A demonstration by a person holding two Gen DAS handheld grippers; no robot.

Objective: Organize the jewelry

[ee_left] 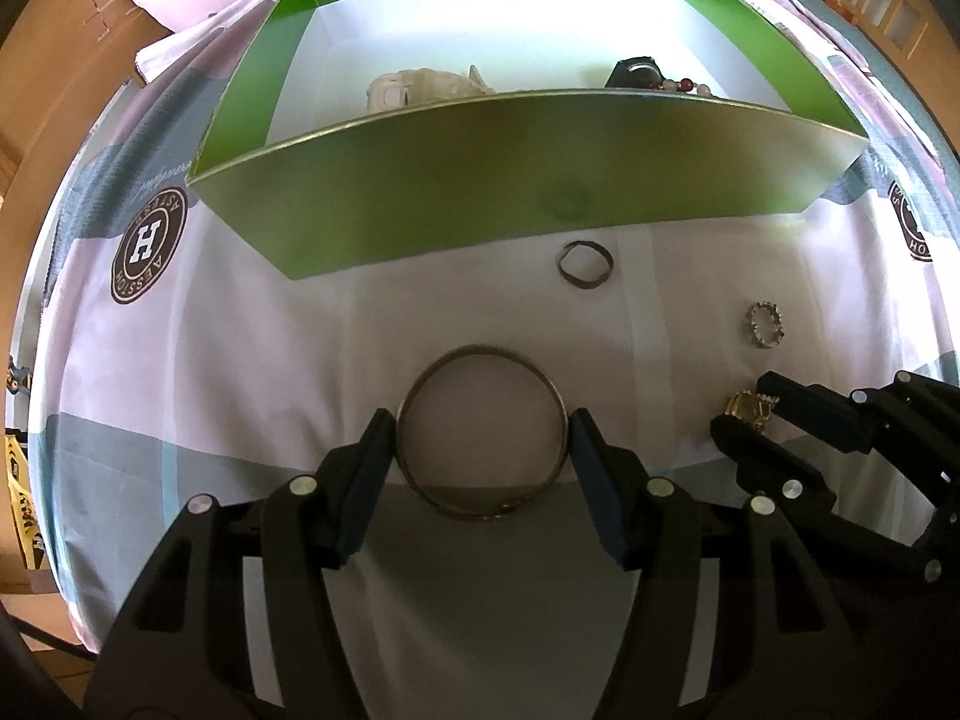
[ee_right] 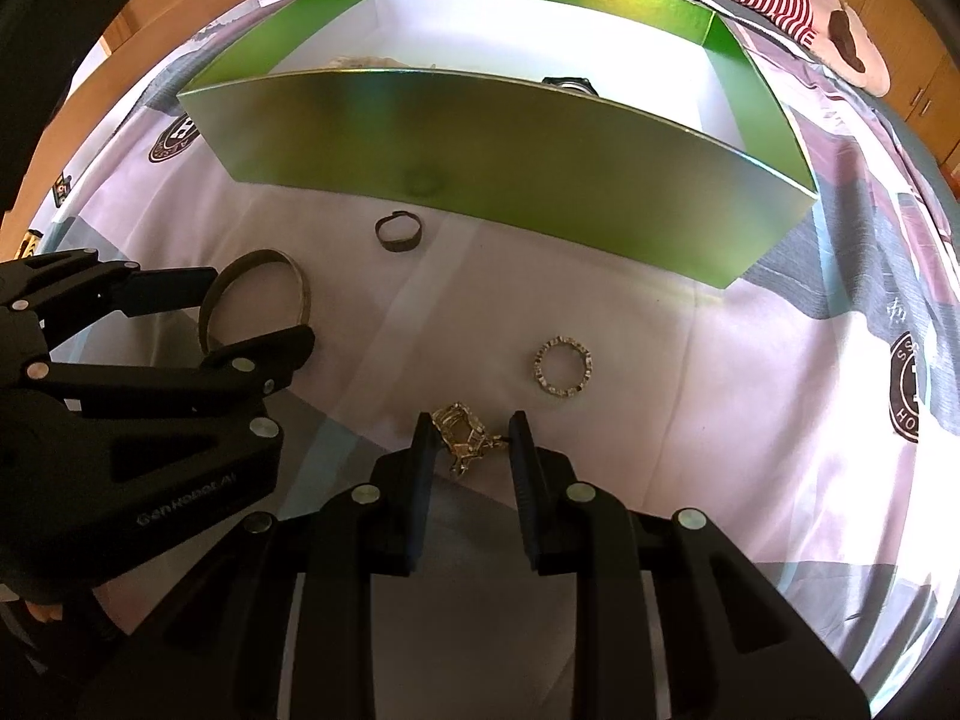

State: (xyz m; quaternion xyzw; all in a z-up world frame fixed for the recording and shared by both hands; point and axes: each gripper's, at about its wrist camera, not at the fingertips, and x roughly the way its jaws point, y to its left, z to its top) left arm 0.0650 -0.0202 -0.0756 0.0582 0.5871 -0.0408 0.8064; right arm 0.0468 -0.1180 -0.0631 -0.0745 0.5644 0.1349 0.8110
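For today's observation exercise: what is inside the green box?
Inside the green box, over its near wall, show a cream piece, a dark piece and some red and pale beads. The near wall hides their lower parts and the floor close behind it.

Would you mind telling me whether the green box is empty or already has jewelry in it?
Not empty. Over the green box's near wall, a pale bracelet-like piece and a dark item with beads show inside.

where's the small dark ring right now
The small dark ring lies on the bedsheet just in front of the green box, between the large bangle and the sparkly ring, untouched by either tongs.
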